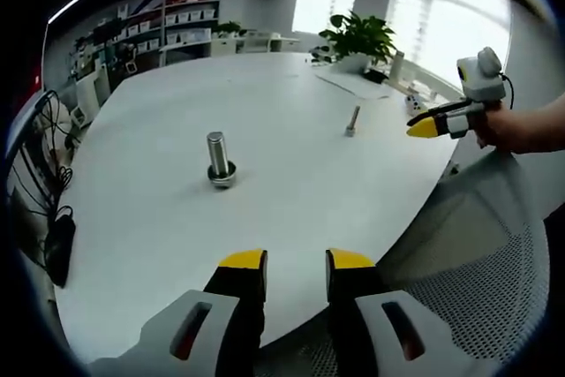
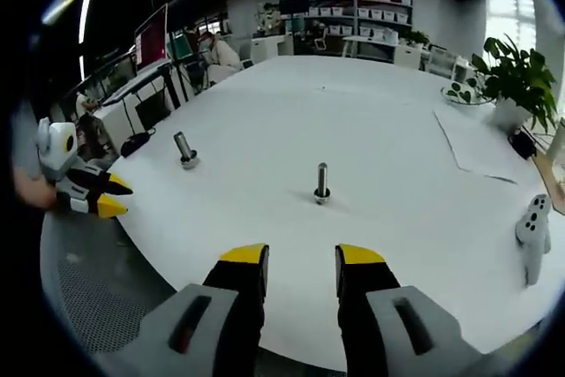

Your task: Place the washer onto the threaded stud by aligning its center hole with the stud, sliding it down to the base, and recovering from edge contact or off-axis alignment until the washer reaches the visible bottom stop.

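Washer (image 1: 222, 174): in the left gripper view I judge it already ringing the thick stud's (image 1: 217, 154) base.
Left hand-held gripper (image 1: 296, 260): jaws apart, empty, well short of that stud on the worktop (image 1: 291, 192).
Right gripper view: right hand-held gripper (image 2: 301, 256) apart, empty; thin stud (image 2: 322, 182) ahead.
Risk: nudging a stud could topple it.

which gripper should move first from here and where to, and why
Probably the right gripper should advance toward the small stud straight ahead of its open, empty jaws. A ring, possibly the washer, seems to sit at its base already, so close in to check.
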